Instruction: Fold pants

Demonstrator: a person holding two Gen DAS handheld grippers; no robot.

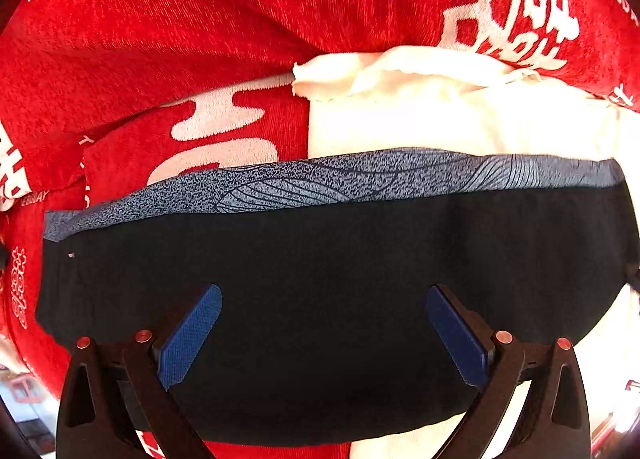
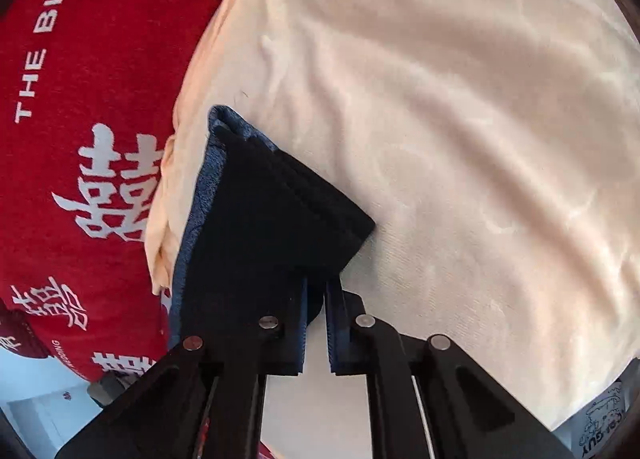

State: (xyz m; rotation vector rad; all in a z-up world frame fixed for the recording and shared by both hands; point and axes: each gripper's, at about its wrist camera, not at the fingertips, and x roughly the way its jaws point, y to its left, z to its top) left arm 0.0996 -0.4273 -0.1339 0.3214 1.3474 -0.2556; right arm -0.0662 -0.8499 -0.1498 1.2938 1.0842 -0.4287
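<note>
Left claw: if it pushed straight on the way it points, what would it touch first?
Most likely the dark pants: the open left claw hangs over them, pads apart. Their patterned waistband lies farther on; depth is unclear.

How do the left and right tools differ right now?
The left tool is open, its blue pads wide apart over the dark pants; the right tool is shut on a pants corner. The left holds nothing; the right pinches fabric. Both have black arms and blue pads.
</note>
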